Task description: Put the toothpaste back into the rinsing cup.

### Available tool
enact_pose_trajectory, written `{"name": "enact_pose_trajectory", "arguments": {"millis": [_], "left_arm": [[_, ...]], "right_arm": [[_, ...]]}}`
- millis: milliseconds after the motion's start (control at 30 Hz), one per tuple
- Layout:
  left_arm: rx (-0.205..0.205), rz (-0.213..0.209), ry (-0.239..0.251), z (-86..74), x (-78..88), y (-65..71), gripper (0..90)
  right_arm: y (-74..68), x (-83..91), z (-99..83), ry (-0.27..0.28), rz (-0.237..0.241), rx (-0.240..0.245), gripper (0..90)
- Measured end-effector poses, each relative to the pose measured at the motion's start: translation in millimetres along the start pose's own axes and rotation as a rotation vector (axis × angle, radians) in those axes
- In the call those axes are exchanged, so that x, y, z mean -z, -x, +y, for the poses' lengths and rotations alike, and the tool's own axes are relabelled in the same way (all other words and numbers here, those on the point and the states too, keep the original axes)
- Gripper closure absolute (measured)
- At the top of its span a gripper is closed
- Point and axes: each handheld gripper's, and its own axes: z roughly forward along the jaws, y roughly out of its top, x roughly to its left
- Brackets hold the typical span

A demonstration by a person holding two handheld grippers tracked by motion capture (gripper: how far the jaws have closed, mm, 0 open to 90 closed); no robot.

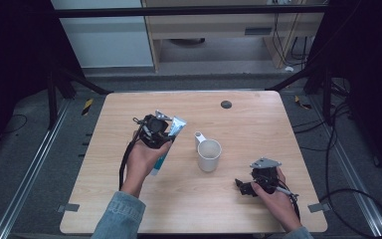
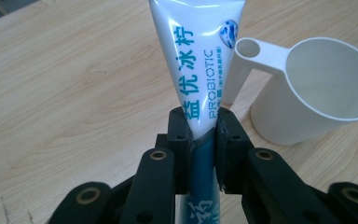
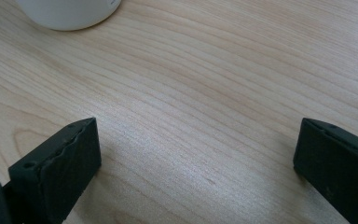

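A pale wooden table (image 1: 258, 119) stands on a dim grey floor; on it the left gripper (image 2: 201, 135) clamps a white-and-teal toothpaste tube (image 2: 193, 60) around its middle, just beside the white handled cup (image 1: 209, 155); the right gripper (image 1: 246, 187) rests near the front edge, jaws spread wide over bare wood. The soft tube may buckle or slip in so narrow a pinch; swinging it could topple the cup.

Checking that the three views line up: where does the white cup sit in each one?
High view: white cup stands mid-table, handle pointing away from the person.
Left gripper view: right side, beside the toothpaste tube clamped by the left gripper.
Right gripper view: only its base, at the top left edge.
Shared landmark: the wooden table.
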Motion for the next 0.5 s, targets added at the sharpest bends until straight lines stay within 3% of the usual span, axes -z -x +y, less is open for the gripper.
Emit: {"name": "enact_pose_trajectory", "arguments": {"millis": [500], "left_arm": [[-0.022,-0.021,0.032,11.7,0.4,9.5,77.8]], "right_arm": [[-0.4,0.2,0.3,-0.003,0.003,-0.006,0.6]]}}
